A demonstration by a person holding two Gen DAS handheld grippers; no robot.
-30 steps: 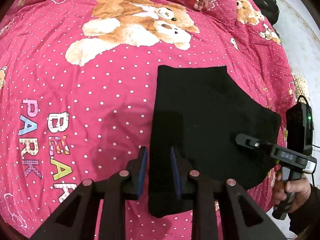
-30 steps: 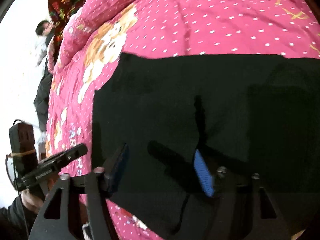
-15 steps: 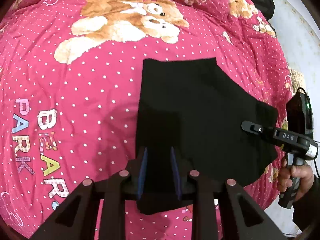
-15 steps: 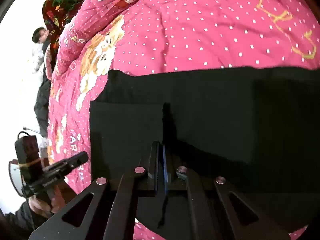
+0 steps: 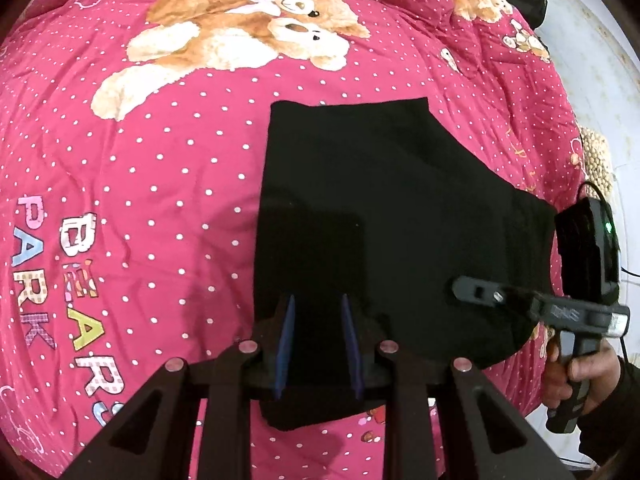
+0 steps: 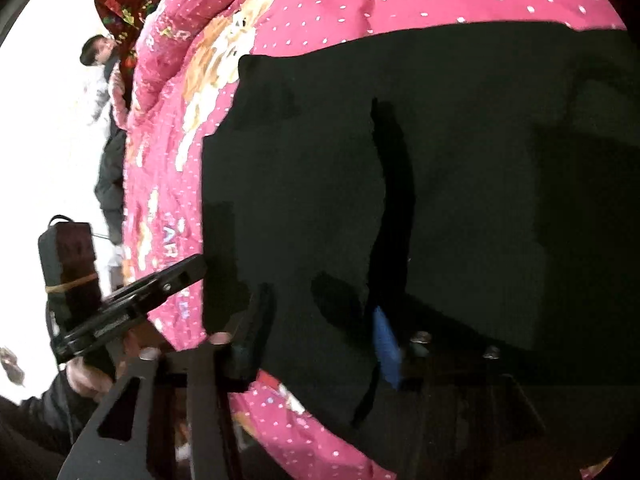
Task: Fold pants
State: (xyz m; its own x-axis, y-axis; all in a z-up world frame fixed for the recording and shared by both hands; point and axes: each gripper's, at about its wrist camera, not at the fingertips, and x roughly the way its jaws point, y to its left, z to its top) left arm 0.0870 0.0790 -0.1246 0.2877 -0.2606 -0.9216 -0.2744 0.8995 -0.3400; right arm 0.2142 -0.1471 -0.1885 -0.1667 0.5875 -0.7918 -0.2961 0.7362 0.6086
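Both grippers are held over one pair of black pants [image 5: 384, 216], folded flat on a pink polka-dot quilt [image 5: 160, 168]. On the left gripper [image 5: 319, 344] the blue pads are seen partly apart over the near hem, nothing clamped. On the right gripper [image 6: 320, 332] the jaws, just opening, are spread wide above the cloth, empty. One hand [image 5: 580, 368] is seen gripping the right handle.

Both wrist cameras look steeply down from close above the bed [image 5: 160, 184]. The 2 views share the black pants [image 5: 380, 220] and each other's gripper.
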